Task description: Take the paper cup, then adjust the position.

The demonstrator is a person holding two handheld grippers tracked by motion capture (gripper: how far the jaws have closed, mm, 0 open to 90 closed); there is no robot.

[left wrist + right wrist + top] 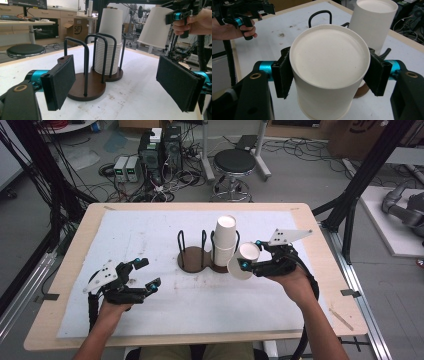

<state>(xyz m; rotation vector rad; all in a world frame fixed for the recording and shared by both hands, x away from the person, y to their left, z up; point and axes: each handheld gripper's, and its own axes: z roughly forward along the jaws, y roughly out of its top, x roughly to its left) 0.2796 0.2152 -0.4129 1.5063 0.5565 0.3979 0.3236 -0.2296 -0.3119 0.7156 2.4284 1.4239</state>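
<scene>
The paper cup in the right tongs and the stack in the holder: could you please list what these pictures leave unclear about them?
- Held paper cup: its mouth is cut off by the bottom edge of the right gripper view; its inside faces away in every view.
- Stack of cups: the count is too fine to tell; the holder's black hoops cross it.
- Stack's base: the held cup hides it in the right gripper view.
</scene>
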